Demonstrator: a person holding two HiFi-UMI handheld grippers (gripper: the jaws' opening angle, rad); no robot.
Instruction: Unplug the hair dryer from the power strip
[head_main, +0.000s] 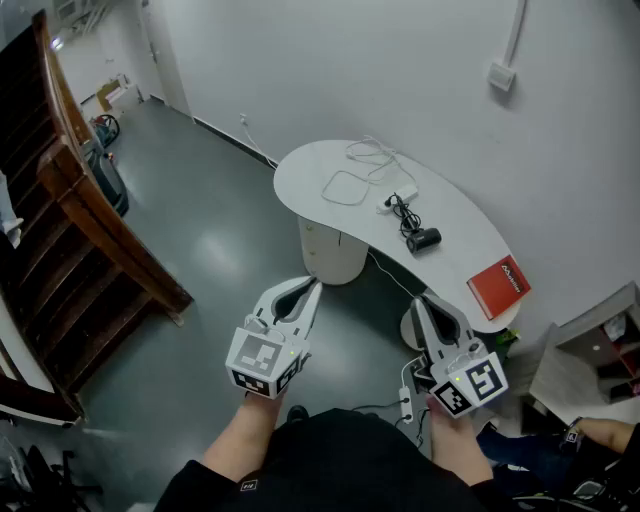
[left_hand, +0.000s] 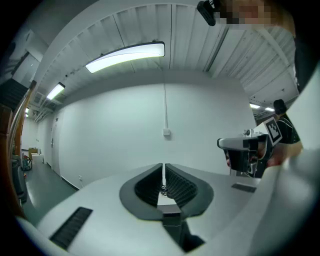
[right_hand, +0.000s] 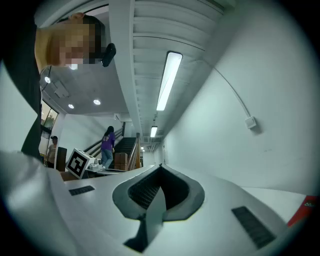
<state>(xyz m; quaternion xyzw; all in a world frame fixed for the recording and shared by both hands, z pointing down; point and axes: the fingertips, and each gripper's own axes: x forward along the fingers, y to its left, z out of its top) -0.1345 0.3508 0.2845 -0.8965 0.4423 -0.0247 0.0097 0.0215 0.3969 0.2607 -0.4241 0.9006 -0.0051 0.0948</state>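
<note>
**Left gripper** (head_main: 314, 284) — held out ahead of the body on the left side, roughly level. Jaws are brought together tip to tip with only a thin slit between the ribbed inner faces, and nothing in them. The left marker cube (head_main: 262, 362) sits at the rear end. Behind it the left forearm (head_main: 243, 435) is bare and runs back to dark clothing.

**Right gripper** (head_main: 421, 299) — held out on the right side, tipped slightly upward. Jaws are closed to a point and empty. The right marker cube (head_main: 470, 385) sits at the rear, with the right hand (head_main: 450, 428) gripping just behind it.

The two grippers are side by side and well apart, both pointing away from the body.
</note>
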